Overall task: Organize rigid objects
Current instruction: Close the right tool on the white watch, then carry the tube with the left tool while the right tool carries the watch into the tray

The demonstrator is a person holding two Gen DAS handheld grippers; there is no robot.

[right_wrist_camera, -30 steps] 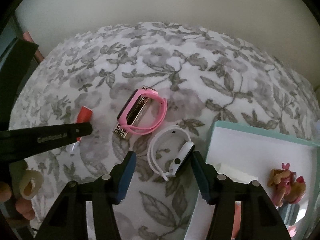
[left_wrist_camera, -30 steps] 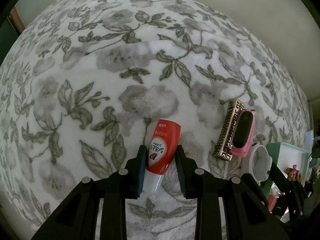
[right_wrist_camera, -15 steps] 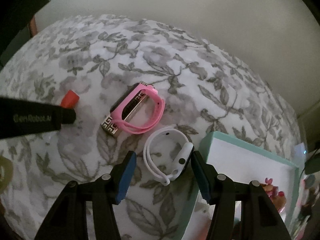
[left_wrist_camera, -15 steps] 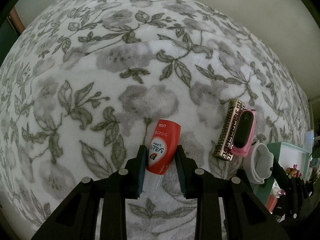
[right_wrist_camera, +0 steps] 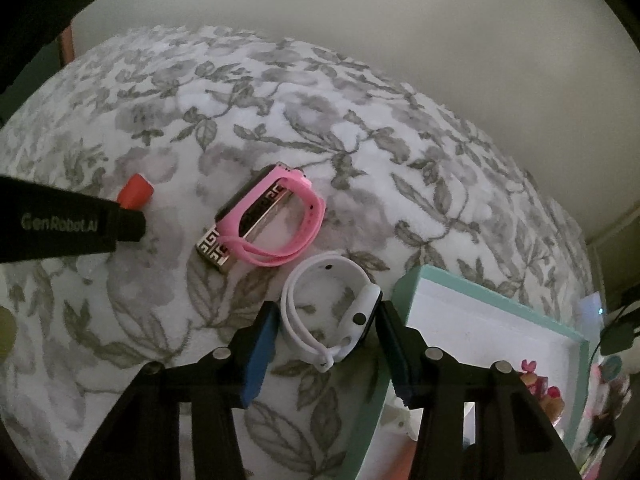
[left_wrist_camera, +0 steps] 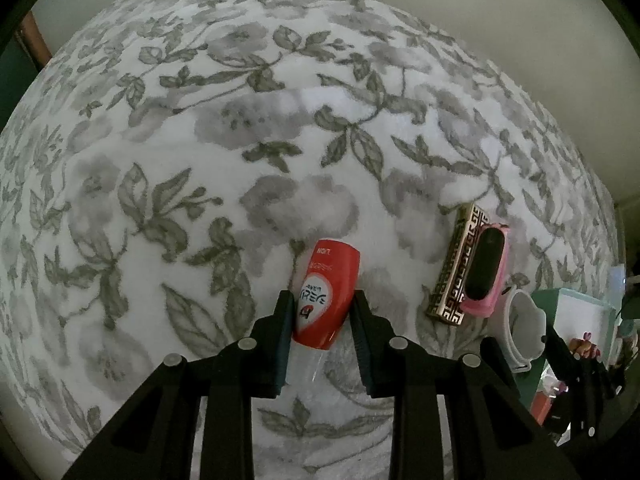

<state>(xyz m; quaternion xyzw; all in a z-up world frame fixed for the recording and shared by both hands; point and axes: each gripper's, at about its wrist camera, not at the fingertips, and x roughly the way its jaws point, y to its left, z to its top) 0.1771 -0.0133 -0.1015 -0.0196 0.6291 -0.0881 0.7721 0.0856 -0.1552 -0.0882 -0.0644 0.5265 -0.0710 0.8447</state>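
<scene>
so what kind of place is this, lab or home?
Likely a home, probably a bedroom: a plush floral blanket serves as the work surface, against a plain wall. Personal bits lie about: pink band, white band, red tube.

Dim, soft focus, fisheye-warped edges.

bare floral blanket (left_wrist_camera: 224, 128) beyond, teal box (right_wrist_camera: 496, 300) apparently crowding right
</scene>
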